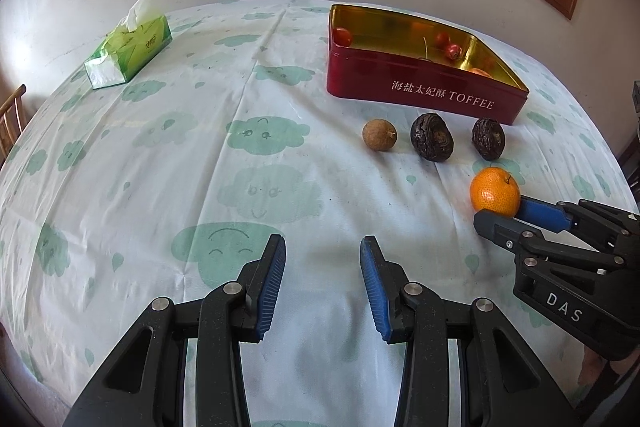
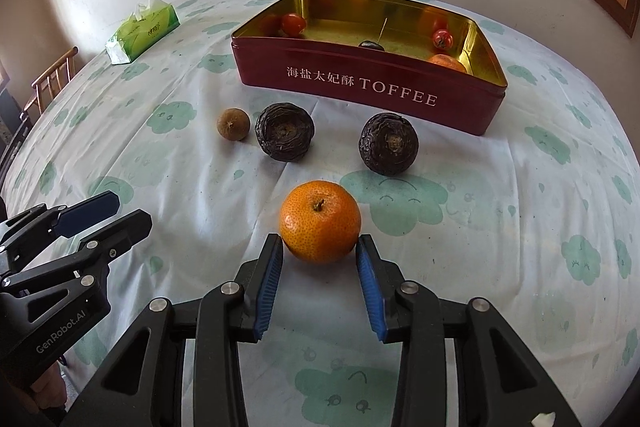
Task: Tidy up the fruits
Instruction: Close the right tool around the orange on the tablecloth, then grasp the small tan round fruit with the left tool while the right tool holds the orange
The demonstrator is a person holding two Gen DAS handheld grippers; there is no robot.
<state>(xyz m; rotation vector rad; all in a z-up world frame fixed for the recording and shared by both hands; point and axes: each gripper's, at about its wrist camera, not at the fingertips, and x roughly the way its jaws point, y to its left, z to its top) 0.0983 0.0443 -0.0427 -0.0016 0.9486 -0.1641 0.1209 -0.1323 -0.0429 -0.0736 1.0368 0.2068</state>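
Right gripper (image 2: 319, 247) straddles the mandarin (image 2: 320, 221), jaws apart, so push deeper before squeezing gently; left gripper (image 1: 323, 255) hangs apart, holding nothing.

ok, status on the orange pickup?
Right gripper open, fingers flanking round orange mandarin on the cloth. Left gripper open, empty. Nothing blocking.
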